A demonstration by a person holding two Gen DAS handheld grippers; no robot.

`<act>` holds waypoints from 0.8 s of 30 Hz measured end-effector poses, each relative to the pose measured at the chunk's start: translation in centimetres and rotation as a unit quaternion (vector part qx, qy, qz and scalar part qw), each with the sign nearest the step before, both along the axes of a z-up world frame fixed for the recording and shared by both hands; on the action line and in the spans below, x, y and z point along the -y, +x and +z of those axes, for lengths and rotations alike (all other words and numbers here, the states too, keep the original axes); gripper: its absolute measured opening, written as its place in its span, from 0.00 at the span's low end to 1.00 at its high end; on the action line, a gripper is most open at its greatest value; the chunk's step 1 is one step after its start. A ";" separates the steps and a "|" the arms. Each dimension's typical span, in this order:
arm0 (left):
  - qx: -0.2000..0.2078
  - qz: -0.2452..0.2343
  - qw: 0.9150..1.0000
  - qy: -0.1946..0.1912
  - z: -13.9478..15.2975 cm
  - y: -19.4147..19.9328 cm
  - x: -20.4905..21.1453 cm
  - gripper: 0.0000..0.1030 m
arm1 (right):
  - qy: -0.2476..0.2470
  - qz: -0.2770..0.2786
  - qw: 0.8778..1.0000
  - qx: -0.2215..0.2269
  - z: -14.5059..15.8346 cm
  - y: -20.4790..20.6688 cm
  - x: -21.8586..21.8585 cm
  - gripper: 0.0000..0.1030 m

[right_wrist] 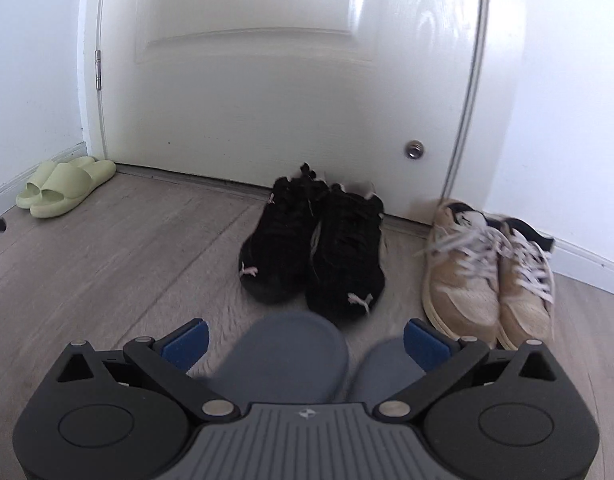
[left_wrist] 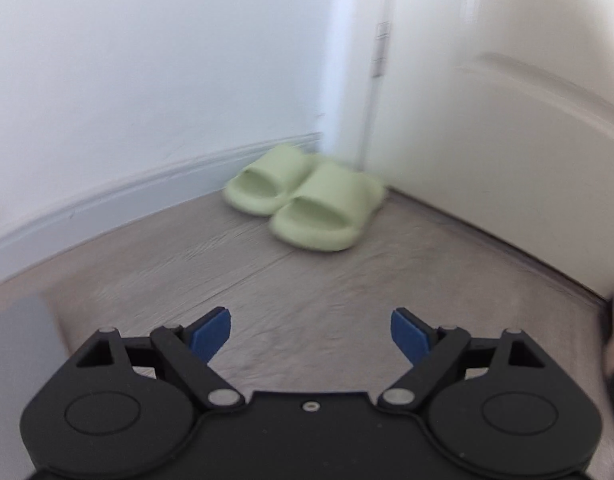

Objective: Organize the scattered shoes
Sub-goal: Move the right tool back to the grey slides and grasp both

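Three pairs are seen already lined up by the door [right_wrist: 267, 92]: tan sneakers [right_wrist: 487, 276] at right of the right wrist frame, black sneakers [right_wrist: 315, 248] at centre, green slides [right_wrist: 63, 188] at upper left. The step in hand is judged to be near the end of the sorting. Two grey shapes [right_wrist: 291, 360], perhaps slippers, lie at lower centre between the wide-spread, empty right tongs [right_wrist: 305, 344]; whether they are worn cannot be told. The left tongs [left_wrist: 311, 334] are also wide and empty, the slides well ahead at centre. A check for strays is called for next.
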State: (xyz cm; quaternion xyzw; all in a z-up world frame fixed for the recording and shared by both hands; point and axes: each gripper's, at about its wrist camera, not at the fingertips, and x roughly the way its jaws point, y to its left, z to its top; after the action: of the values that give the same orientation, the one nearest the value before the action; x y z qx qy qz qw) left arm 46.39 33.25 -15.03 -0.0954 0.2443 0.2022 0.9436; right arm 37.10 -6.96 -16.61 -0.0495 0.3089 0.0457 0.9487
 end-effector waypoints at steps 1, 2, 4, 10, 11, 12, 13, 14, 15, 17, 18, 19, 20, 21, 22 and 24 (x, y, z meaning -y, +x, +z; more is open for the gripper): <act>0.007 -0.012 1.000 0.000 0.8 -0.4 1.0 0.85 | -0.005 -0.001 1.000 -0.007 -0.6 -2.3 0.7 1.00; 0.014 -0.024 1.000 -0.004 1.5 -0.8 2.0 0.85 | -0.005 0.001 1.000 -0.016 -1.2 -3.9 0.9 1.00; 0.023 -0.043 0.999 -0.014 2.7 -1.7 3.7 0.85 | 0.001 0.008 0.999 -0.035 -2.4 -6.5 0.9 1.00; 0.012 -0.121 0.993 -0.002 5.0 -5.2 11.2 0.86 | 0.015 0.038 0.999 -0.016 -5.0 -8.7 -0.4 1.00; 0.006 -0.135 0.991 0.005 5.1 -5.9 12.5 0.86 | 0.014 0.034 0.999 -0.016 -5.3 -8.5 -0.7 1.00; -0.001 -0.151 0.988 0.014 5.2 -6.9 14.0 0.86 | 0.012 0.028 0.999 -0.017 -5.6 -8.3 -0.9 1.00; -0.006 -0.162 0.987 0.018 5.2 -7.7 15.1 0.86 | 0.010 0.023 1.000 -0.018 -5.9 -8.1 -1.1 1.00; -0.012 -0.171 0.985 0.017 5.2 -8.5 16.1 0.86 | 0.012 0.016 1.000 -0.019 -6.0 -8.0 -1.2 1.00; -0.017 -0.179 0.984 0.015 5.1 -9.2 16.9 0.87 | 0.022 0.006 1.000 -0.020 -6.2 -7.8 -1.1 1.00; -0.028 -0.189 0.982 0.003 4.8 -10.3 18.2 0.87 | 0.030 -0.012 0.999 -0.010 -6.4 -7.7 -1.3 1.00; -0.035 -0.195 0.980 0.000 4.5 -10.8 18.8 0.87 | 0.030 -0.021 0.999 -0.007 -6.4 -7.7 -1.6 1.00; -0.041 -0.199 0.979 0.003 4.3 -11.0 19.2 0.87 | 0.026 -0.029 0.999 -0.004 -6.6 -7.7 -1.8 1.00; -0.047 -0.203 0.978 0.011 4.1 -11.1 19.7 0.87 | 0.021 -0.037 0.999 -0.001 -6.8 -7.6 -2.0 1.00; -0.052 -0.206 0.977 0.023 4.0 -11.0 20.1 0.87 | 0.024 -0.038 0.999 -0.001 -6.9 -7.6 -2.3 1.00; -0.053 -0.206 0.977 0.032 4.0 -11.0 20.2 0.87 | 0.027 -0.038 0.999 -0.002 -6.9 -7.6 -2.5 1.00; -0.055 -0.202 0.978 0.027 4.0 -10.8 20.0 0.87 | 0.037 -0.041 0.998 -0.009 -7.1 -7.5 -2.8 1.00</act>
State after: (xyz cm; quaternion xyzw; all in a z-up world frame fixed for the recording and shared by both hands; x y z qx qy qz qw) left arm 35.62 13.30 -11.07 -0.0073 0.3045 0.0193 0.9523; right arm 29.55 -4.16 -23.72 -0.0013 0.3172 0.0191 0.9481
